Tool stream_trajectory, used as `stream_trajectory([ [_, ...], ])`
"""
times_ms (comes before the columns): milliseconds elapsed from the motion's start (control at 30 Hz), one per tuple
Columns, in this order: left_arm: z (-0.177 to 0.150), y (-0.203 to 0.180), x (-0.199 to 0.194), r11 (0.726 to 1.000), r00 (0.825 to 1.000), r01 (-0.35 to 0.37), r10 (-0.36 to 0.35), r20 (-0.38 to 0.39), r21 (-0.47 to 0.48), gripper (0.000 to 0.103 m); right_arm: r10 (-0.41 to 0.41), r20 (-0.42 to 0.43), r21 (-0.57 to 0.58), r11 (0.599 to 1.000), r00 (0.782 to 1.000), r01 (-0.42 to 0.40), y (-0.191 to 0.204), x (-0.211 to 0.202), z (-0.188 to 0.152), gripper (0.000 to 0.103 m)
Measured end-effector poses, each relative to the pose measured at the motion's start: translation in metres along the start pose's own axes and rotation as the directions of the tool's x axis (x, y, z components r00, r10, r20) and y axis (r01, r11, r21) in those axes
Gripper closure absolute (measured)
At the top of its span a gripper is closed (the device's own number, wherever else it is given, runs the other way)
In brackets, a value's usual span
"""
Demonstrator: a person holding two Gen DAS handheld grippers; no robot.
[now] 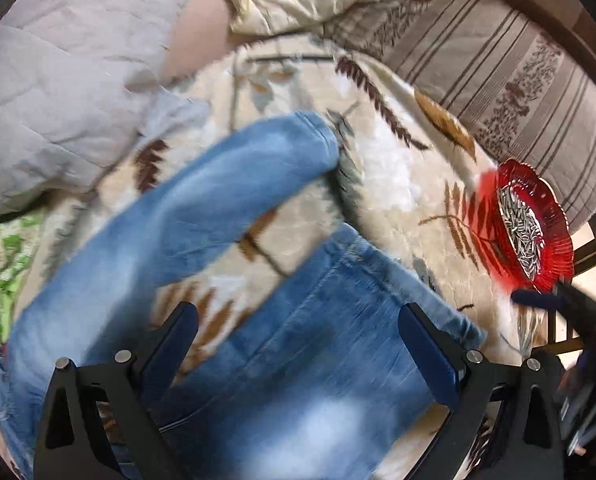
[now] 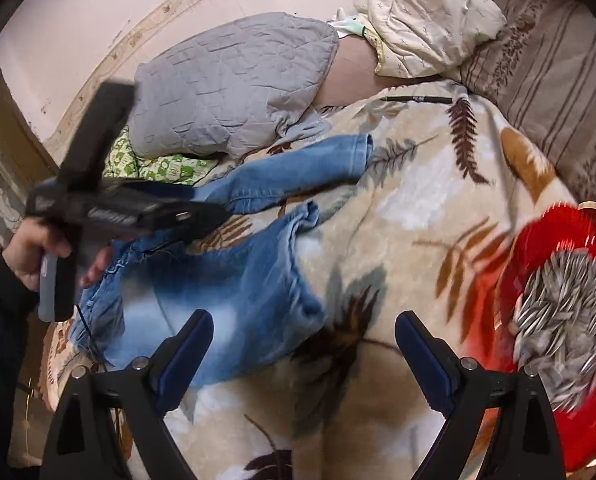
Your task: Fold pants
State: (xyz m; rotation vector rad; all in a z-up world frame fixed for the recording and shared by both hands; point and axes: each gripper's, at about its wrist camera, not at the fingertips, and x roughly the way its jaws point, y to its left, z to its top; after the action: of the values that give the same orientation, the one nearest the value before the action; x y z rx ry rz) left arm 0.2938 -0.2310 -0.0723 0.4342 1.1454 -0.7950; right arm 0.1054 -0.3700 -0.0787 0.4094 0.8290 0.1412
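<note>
Blue pants [image 1: 258, 280] are spread unfolded, legs apart, on a leaf-patterned blanket [image 1: 397, 168]. The left gripper [image 1: 298, 328] is held wide above them, empty; the right gripper [image 2: 303, 344], equally wide, beside a red dish [image 2: 537, 248].

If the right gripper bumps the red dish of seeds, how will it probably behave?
The red dish looks like glass, so probably rigid and breakable. It sits on a soft blanket, so a push may tip it instead of sliding it. The loose seeds are heaped high and would likely spill. The right gripper is open beside it.
</note>
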Motion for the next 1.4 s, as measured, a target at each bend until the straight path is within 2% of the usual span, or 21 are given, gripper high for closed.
stream_trajectory([
  [133, 0.013, -0.011, 0.024, 1.000, 1.000, -0.007, 0.006, -0.030, -0.026, 0.003, -0.031, 0.014, 0.010, 0.999, 0.999, 0.031, 0.006, 0.018, -0.006, 0.012],
  [200, 0.021, -0.012, 0.037, 0.999, 0.999, -0.009, 0.007, -0.040, -0.040, 0.003, -0.031, 0.017, 0.023, 0.999, 0.999, 0.031, 0.005, 0.027, -0.007, 0.023],
  [233, 0.023, -0.012, 0.041, 0.999, 0.999, -0.004, 0.002, -0.045, -0.048, 0.003, -0.038, 0.019, 0.039, 0.999, 0.999, 0.037, 0.003, 0.032, -0.007, 0.026],
  [267, 0.026, -0.011, 0.046, 0.998, 0.999, 0.008, -0.011, -0.051, -0.059, 0.003, -0.036, 0.023, 0.048, 0.998, 0.999, 0.035, 0.002, 0.033, -0.008, 0.033],
  [300, 0.027, -0.011, 0.051, 0.998, 0.998, 0.021, -0.025, -0.058, -0.067, 0.003, -0.033, 0.027, 0.053, 0.998, 0.999, 0.032, 0.001, 0.037, -0.008, 0.047],
  [333, 0.028, -0.011, 0.054, 0.996, 0.997, 0.043, -0.047, -0.064, -0.072, 0.017, -0.042, 0.026, 0.049, 0.998, 0.999, 0.041, 0.000, 0.040, -0.009, 0.055],
  [367, 0.027, -0.011, 0.057, 0.992, 0.991, 0.100, -0.106, -0.077, -0.076, 0.037, -0.050, 0.025, 0.045, 0.998, 0.998, 0.049, 0.001, 0.043, -0.010, 0.072],
  [400, 0.026, -0.013, 0.060, 0.987, 0.984, 0.142, -0.150, -0.096, -0.081, 0.079, -0.052, 0.028, 0.041, 0.998, 0.998, 0.050, 0.001, 0.044, -0.010, 0.077],
  [533, 0.019, -0.027, 0.052, 0.991, 0.985, 0.135, -0.137, -0.101, -0.017, 0.091, -0.036, 0.076, 0.029, 0.999, 0.996, 0.034, 0.005, 0.032, -0.013, 0.080],
  [633, 0.020, -0.039, 0.019, 0.987, 0.987, 0.159, -0.159, -0.026, -0.006, 0.091, -0.033, 0.129, 0.021, 0.999, 0.991, 0.031, 0.010, 0.010, -0.014, 0.081],
  [767, 0.032, -0.079, -0.033, 0.978, 0.979, 0.186, -0.193, 0.073, 0.090, 0.091, -0.051, 0.224, 0.024, 0.999, 0.973, 0.047, 0.010, -0.034, -0.017, 0.081],
  [833, 0.041, -0.097, -0.046, 0.975, 0.977, 0.183, -0.195, 0.090, 0.125, 0.091, -0.075, 0.269, 0.041, 0.997, 0.960, 0.067, 0.004, -0.061, -0.017, 0.081],
  [900, 0.049, -0.116, -0.044, 0.972, 0.979, 0.180, -0.193, 0.072, 0.153, 0.091, -0.093, 0.275, 0.069, 0.995, 0.957, 0.076, -0.003, -0.074, -0.017, 0.082],
  [1033, 0.056, -0.139, -0.011, 0.972, 0.984, 0.173, -0.176, 0.004, 0.156, 0.090, -0.154, 0.236, 0.129, 0.984, 0.959, 0.127, -0.023, -0.078, -0.022, 0.082],
  [1167, 0.050, -0.136, 0.034, 0.985, 0.989, 0.135, -0.128, -0.076, 0.102, 0.085, -0.155, 0.075, 0.186, 0.973, 0.985, 0.139, -0.049, -0.052, -0.029, 0.075],
  [1200, 0.048, -0.133, 0.040, 0.991, 0.991, 0.109, -0.102, -0.081, 0.081, 0.072, -0.162, 0.058, 0.201, 0.968, 0.985, 0.148, -0.053, -0.051, -0.032, 0.063],
  [1233, 0.047, -0.128, 0.043, 0.994, 0.992, 0.091, -0.086, -0.088, 0.055, 0.044, -0.179, 0.056, 0.215, 0.963, 0.982, 0.163, -0.056, -0.053, -0.034, 0.049],
  [1267, 0.046, -0.124, 0.041, 0.997, 0.995, 0.068, -0.065, -0.079, 0.037, 0.029, -0.189, 0.071, 0.218, 0.961, 0.979, 0.170, -0.058, -0.056, -0.035, 0.017],
  [1300, 0.044, -0.119, 0.037, 0.999, 0.998, 0.043, -0.042, -0.055, 0.022, 0.012, -0.197, 0.103, 0.223, 0.960, 0.975, 0.171, -0.059, -0.062, -0.036, 0.008],
  [1333, 0.042, -0.111, 0.028, 1.000, 1.000, 0.023, -0.022, -0.018, 0.005, 0.011, -0.207, 0.142, 0.228, 0.958, 0.968, 0.172, -0.059, -0.070, -0.036, 0.008],
  [1400, 0.033, -0.095, 0.007, 0.999, 0.999, 0.033, -0.031, 0.037, -0.029, 0.011, -0.220, 0.173, 0.216, 0.959, 0.960, 0.181, -0.056, -0.079, -0.034, 0.008],
])
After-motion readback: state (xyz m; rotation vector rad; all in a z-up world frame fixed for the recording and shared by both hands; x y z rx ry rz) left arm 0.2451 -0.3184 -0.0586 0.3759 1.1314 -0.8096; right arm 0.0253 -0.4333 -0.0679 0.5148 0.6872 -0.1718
